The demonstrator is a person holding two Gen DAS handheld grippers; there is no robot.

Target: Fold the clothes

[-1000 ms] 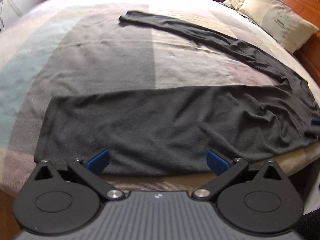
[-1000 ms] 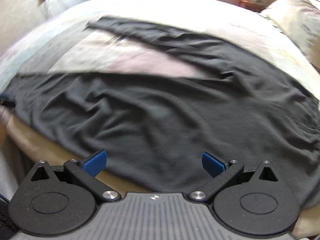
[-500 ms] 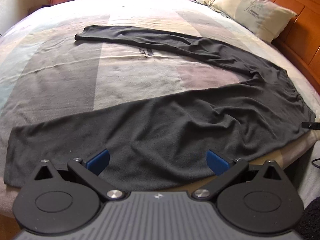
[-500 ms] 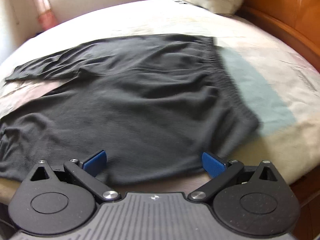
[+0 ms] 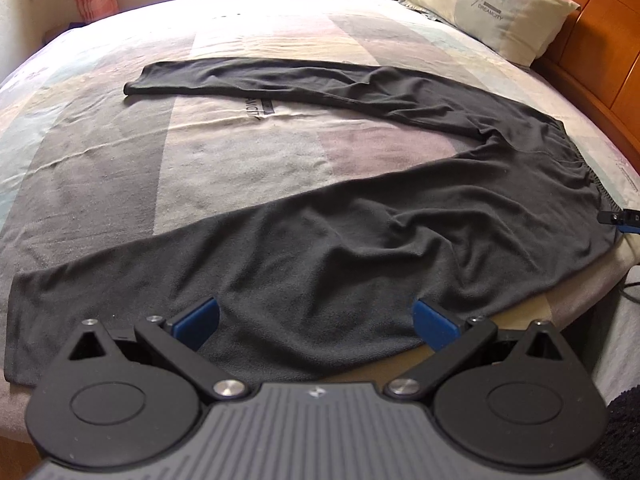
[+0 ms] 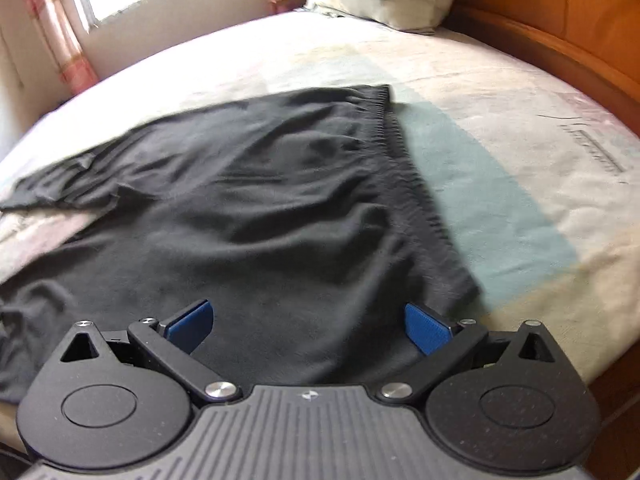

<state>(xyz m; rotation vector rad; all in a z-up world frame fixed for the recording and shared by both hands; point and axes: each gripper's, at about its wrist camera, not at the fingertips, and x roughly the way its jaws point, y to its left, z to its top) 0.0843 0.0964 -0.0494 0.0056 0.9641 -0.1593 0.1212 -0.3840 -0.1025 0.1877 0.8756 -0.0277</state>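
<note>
Black trousers [image 5: 360,240] lie spread on the bed [image 5: 240,152], on a sheet with pale colour blocks. The two legs open in a V shape: one leg runs along the near edge of the bed toward the left, the other goes across the middle, and its cuff ends toward the far left. The waistband [image 6: 400,152], with its gathered elastic, is at the right side, near the wooden headboard [image 5: 600,40]. The cloth is flat but has soft wrinkles around the hip part.

The left gripper [image 5: 316,320] is over the near edge, above the thigh part of the near leg. Its blue pads [image 5: 196,320] stand wide apart and hold nothing. The right gripper [image 6: 308,324] is over the near edge too, close to the near corner of the waistband. Its fingers [image 6: 426,326] are also spread wide, with nothing between them. In the left view, a tip of the right gripper shows just beside the waistband. A pillow [image 5: 488,12] rests at the far right corner, against the headboard.
</note>
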